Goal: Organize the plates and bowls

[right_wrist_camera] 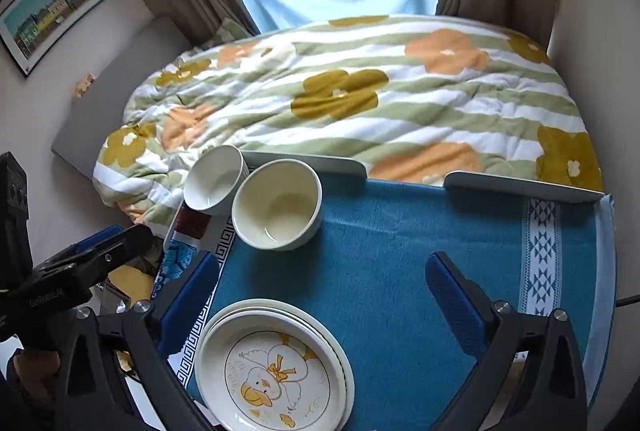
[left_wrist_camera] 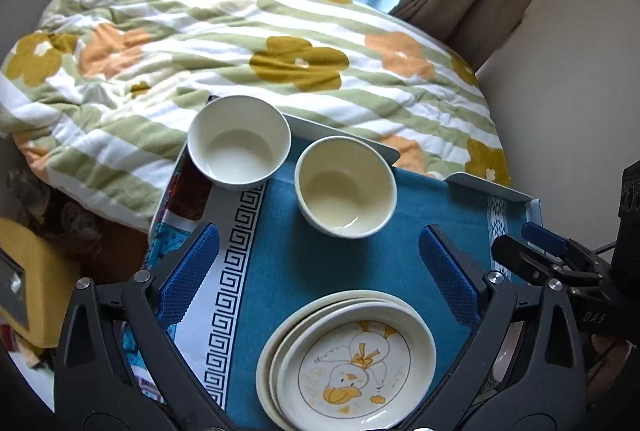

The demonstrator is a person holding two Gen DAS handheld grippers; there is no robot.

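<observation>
Stacked cream ceramic plates [left_wrist_camera: 346, 359], the top one printed with a yellow duck, sit at the table's [right_wrist_camera: 400, 263] near edge. Two empty cream bowls [left_wrist_camera: 346, 187] stand at its far left corner. Both grippers, left [left_wrist_camera: 320, 271] and right [right_wrist_camera: 320, 295], hover with blue-padded fingers [left_wrist_camera: 188, 271] spread wide, holding nothing.

Lower plates [left_wrist_camera: 276, 343] mostly hidden under duck plate [left_wrist_camera: 356, 367], stack count unclear; its near rim cropped by frame bottom.

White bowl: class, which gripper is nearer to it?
Left. The white bowl sits just ahead of the left gripper, slightly left of its centre; from the right gripper it lies farther off, ahead and well to the left.
</observation>
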